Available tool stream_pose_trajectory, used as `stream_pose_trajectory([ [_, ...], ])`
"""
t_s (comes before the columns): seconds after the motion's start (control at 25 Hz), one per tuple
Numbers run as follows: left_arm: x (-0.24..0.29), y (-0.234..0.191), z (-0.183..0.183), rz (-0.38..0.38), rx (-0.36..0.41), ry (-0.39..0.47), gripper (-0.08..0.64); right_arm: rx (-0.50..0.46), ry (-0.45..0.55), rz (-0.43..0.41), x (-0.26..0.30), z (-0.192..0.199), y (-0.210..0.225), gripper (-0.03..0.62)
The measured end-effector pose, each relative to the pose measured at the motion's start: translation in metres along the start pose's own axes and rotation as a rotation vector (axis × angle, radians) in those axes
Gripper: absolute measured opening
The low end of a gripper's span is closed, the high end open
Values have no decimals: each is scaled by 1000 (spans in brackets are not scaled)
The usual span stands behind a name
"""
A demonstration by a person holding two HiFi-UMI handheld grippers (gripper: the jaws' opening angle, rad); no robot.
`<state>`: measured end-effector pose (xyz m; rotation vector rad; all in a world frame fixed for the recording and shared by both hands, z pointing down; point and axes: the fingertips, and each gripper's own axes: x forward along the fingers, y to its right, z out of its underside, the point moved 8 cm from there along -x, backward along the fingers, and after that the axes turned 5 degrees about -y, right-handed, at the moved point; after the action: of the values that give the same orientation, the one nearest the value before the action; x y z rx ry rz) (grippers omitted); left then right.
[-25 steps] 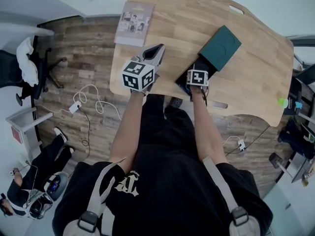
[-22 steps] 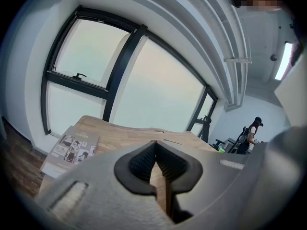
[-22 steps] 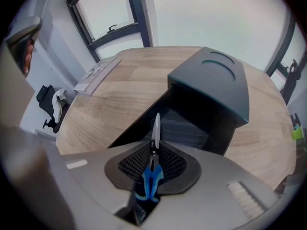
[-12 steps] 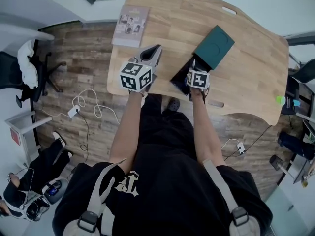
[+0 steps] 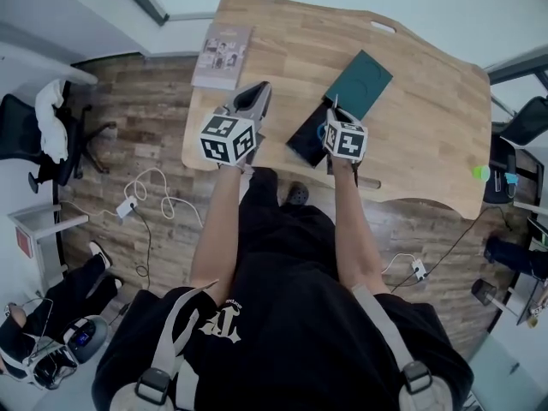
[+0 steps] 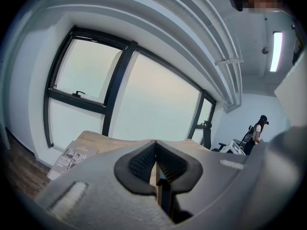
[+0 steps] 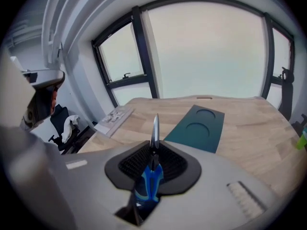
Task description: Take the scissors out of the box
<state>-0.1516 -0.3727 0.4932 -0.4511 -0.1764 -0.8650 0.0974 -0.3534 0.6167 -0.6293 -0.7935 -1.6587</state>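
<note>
Right gripper view: right gripper (image 7: 153, 150) clamps scissors (image 7: 154, 128) | left gripper (image 6: 156, 150) jaws together

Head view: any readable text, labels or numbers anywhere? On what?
Nothing can be read.
Booklet: cover print, too small to read.
Shirt graphic: white stylised mark, not legible.
Left cube, right cube: square marker patterns only, no words.
Lid: two round recesses, no text.
</note>
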Motion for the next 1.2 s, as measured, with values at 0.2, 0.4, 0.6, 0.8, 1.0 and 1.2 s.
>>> stream_pose_trajectory([
  [0.2, -11, 17, -12, -10, 32, 39, -3, -28, 115, -29, -33, -25, -3, 63],
  [0.4, -21, 29, -21, -19, 55, 71, -3, -69, 230, -57, -65, -52, -4, 63],
  [0.6, -32, 41, -32, -27, 73, 110, -3, -106, 338, -82, -99, -75, -10, 63],
  [0.8, -38, 48, -40, -36, 78, 138, -3, -129, 420, -92, -127, -92, -9, 63],
  [1.0, -41, 55, -44, -40, 88, 154, -3, -143, 479, -105, -149, -102, -6, 63],
  [1.2, -40, 63, -51, -40, 103, 169, -3, -162, 511, -117, -160, -106, -1, 63],
])
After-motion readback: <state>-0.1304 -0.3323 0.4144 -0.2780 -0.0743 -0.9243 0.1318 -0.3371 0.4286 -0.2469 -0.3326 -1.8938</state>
